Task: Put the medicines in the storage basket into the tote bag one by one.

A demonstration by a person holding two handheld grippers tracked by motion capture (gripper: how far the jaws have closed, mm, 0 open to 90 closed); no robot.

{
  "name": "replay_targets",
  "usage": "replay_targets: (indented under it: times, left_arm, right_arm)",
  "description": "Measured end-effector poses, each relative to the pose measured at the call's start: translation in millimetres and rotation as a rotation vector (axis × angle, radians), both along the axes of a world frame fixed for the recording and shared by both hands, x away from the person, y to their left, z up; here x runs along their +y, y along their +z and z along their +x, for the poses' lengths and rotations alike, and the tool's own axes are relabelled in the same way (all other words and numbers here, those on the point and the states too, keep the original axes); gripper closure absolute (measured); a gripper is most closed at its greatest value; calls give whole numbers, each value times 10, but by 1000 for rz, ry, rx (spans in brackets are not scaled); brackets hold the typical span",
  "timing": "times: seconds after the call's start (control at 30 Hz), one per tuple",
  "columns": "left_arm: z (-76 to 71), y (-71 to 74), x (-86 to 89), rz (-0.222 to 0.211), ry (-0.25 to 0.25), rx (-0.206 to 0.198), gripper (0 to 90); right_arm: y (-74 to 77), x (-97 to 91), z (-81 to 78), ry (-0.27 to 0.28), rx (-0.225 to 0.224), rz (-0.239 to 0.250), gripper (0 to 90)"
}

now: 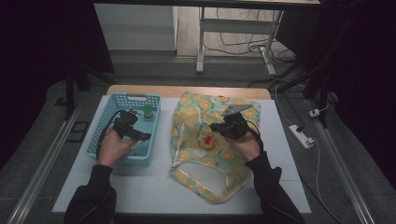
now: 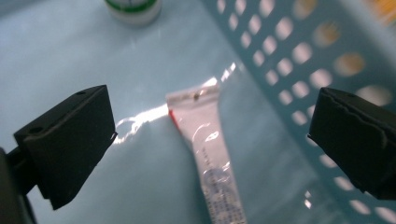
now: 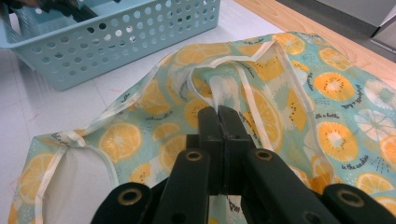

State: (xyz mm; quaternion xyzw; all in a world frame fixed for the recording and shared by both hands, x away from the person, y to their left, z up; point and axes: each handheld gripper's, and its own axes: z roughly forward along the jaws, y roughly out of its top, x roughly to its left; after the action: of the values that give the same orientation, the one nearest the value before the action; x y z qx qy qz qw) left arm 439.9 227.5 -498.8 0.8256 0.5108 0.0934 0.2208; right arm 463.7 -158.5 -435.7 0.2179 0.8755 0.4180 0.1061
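My left gripper (image 1: pixel 142 136) reaches down into a light blue perforated basket (image 1: pixel 135 97), jaws wide open. In the left gripper view my left gripper (image 2: pixel 212 126) straddles a small white tube (image 2: pixel 210 154) with a crimped end, lying flat on the basket floor; neither pad touches it. A white bottle with a green band (image 2: pixel 133 7) stands farther back in the basket (image 2: pixel 299 60). My right gripper (image 1: pixel 215 127) rests over an orange-slice print cloth bag (image 1: pixel 187 116). Its jaws (image 3: pixel 218 112) are pressed together on a raised fold of the bag's pale rim strap (image 3: pixel 212 86).
A small round red-and-yellow thing (image 1: pixel 208 139) lies on the bag near my right gripper. The bag's mouth (image 1: pixel 201 175) gapes toward the table's near edge. The white table top (image 1: pixel 154 186) extends in front of the basket. A power strip (image 1: pixel 301 136) lies off the right side.
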Motion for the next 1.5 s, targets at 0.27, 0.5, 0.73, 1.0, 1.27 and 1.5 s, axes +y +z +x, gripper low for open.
replay_targets:
  times: [0.27, 0.5, 0.73, 1.0, 1.27, 1.5]
  left_arm:
    - [58, -89, -31, 72, 24, 79, 88]
    - [81, -131, -57, 105, 16, 122, 341]
    - [88, -132, -34, 72, 16, 132, 514]
    - [93, -127, -30, 63, 13, 134, 618]
    - [52, 21, -12, 22, 47, 58, 764]
    - [73, -19, 16, -5, 45, 96, 768]
  right_arm:
    - [-2, 5, -4, 0, 1, -1, 900]
    - [-1, 2, -2, 2, 0, -1, 900]
    - [1, -1, -2, 1, -2, 0, 900]
    - [0, 2, -2, 0, 0, -2, 900]
    - [9, -3, -1, 1, -4, 3, 900]
    - [13, 2, -8, 5, -4, 0, 900]
